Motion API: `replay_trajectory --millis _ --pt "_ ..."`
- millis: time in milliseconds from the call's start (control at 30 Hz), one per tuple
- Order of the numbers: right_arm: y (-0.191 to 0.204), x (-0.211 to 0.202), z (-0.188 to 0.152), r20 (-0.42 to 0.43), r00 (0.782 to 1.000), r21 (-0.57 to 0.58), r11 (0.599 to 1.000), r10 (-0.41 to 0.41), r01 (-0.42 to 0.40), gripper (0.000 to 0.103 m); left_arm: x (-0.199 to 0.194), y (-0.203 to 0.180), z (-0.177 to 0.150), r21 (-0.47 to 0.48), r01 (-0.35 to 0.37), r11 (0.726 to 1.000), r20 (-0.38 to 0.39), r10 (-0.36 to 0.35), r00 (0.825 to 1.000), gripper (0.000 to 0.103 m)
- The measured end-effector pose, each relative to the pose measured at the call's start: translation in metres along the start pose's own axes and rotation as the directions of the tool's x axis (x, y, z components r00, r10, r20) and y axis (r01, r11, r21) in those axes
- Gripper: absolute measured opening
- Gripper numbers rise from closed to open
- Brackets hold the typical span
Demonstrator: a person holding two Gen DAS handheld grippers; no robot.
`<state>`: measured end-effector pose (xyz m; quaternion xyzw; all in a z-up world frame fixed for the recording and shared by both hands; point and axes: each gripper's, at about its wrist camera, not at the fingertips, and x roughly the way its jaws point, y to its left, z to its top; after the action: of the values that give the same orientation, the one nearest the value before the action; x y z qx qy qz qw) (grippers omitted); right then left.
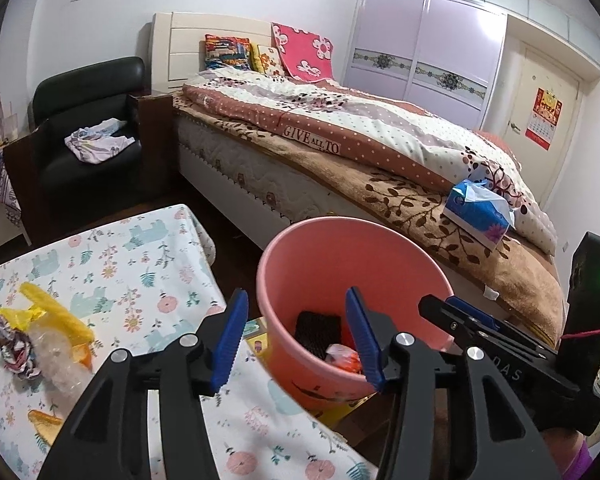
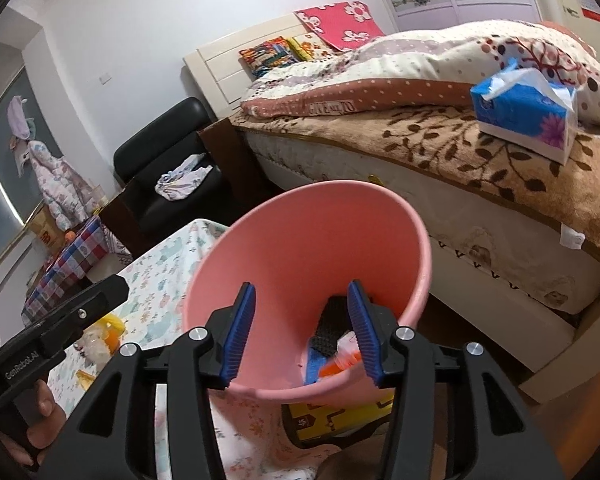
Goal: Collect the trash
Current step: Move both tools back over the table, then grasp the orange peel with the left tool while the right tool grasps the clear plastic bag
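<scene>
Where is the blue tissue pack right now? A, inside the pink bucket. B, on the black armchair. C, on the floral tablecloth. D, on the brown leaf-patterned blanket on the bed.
D: the blue tissue pack lies on the brown leaf-patterned blanket at the bed's edge, beyond the pink bucket.

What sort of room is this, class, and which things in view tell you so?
Most likely a home bedroom: a made bed with pillows, a sliding-door wardrobe behind it, and a black armchair beside it.
</scene>
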<state>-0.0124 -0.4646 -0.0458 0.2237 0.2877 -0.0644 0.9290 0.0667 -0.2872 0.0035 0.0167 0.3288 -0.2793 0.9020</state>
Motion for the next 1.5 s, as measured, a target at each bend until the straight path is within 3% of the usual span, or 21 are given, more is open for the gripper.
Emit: replay_trajectory --millis 567,967,1133,1267,1500 --pt "0.076 -0.019 -0.025 -0.015 0.996 -0.141 0.986 0.084 -0.086 0.049 -0.070 0.065 -0.023 -0.069 -0.103 0.992 0.038 0.106 0.994 0.050" --pt "0.125 -0.021 -0.049 -0.089 0.984 -0.241 0.955 0.155 -0.172 0.049 -0.119 0.155 -0.069 -0.175 -0.254 0.951 0.001 0.258 0.966 0.050" --pt "0.142 -0.013 -0.060 -0.133 0.976 -0.270 0.941 0.172 -0.203 0.049 -0.123 0.185 -0.093 -0.208 -0.295 0.933 -0.055 0.290 0.955 0.050" --pt "0.154 -0.009 -0.067 -0.160 0.970 -0.292 0.930 0.182 -0.222 0.049 -0.113 0.192 -0.102 -0.229 -0.288 0.930 -0.093 0.274 0.957 0.050" --pt "0.164 -0.004 -0.076 -0.194 0.964 -0.316 0.919 0.183 -0.238 0.049 -0.084 0.190 -0.104 -0.183 -0.277 0.943 -0.134 0.255 0.958 0.050"
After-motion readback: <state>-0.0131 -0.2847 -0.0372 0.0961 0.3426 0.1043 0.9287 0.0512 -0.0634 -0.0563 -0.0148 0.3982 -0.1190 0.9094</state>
